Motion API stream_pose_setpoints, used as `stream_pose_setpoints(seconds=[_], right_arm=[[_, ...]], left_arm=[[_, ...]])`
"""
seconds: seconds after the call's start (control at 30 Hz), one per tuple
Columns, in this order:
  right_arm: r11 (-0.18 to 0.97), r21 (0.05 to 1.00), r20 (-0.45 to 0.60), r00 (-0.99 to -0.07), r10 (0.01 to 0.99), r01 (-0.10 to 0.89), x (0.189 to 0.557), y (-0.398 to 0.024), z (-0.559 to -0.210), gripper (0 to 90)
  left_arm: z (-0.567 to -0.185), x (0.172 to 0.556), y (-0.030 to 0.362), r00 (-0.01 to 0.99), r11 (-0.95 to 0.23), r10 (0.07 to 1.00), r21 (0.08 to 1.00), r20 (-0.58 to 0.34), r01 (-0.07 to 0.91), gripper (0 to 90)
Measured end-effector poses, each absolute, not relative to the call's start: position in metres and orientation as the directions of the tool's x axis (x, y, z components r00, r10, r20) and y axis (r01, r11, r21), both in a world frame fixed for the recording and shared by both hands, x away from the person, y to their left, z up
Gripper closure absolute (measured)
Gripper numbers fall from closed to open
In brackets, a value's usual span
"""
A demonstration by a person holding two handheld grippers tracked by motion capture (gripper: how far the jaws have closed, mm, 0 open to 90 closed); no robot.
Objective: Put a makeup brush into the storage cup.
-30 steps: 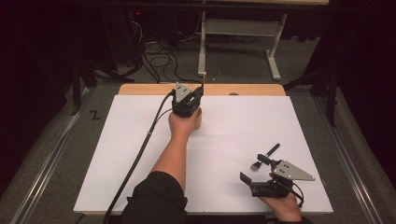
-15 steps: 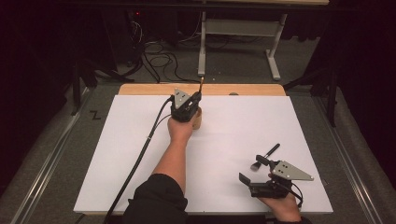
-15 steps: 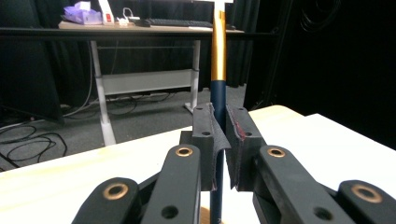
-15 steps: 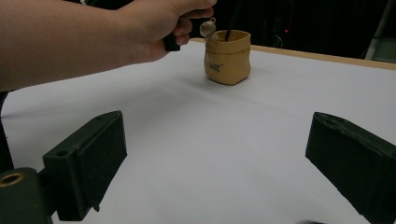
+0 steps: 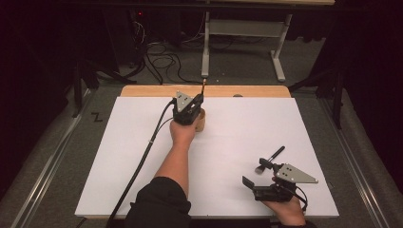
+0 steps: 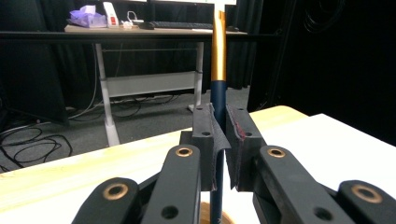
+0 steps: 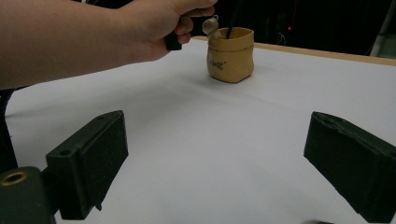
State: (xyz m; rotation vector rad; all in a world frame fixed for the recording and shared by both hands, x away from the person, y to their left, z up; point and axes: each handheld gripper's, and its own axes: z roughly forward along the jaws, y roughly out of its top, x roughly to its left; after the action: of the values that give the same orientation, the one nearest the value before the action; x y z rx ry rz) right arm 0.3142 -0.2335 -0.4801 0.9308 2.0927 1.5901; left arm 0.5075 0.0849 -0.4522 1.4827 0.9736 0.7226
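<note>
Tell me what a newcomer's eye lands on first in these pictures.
First, the left hand-held gripper at the far middle of the white table, shut on an upright blue and gold brush handle that stands in a small tan pot. Next, a second brush lies near the right hand-held gripper, whose jaws gape open.

Small dark print on tan pot [image 7: 230, 55] (illegible), nothing else
</note>
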Motion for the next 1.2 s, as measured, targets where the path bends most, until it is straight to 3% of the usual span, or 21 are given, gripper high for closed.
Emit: stream_pose_setpoints(seconds=[1.2], right_arm=[[0.174,0.941,0.099,-0.726,0.681,0.291,0.315,-0.229,-0.481,8.1]], left_arm=[[-0.483,0.501,0.083,0.450,-0.008,0.889,0.978,-0.089,0.210,82.8]])
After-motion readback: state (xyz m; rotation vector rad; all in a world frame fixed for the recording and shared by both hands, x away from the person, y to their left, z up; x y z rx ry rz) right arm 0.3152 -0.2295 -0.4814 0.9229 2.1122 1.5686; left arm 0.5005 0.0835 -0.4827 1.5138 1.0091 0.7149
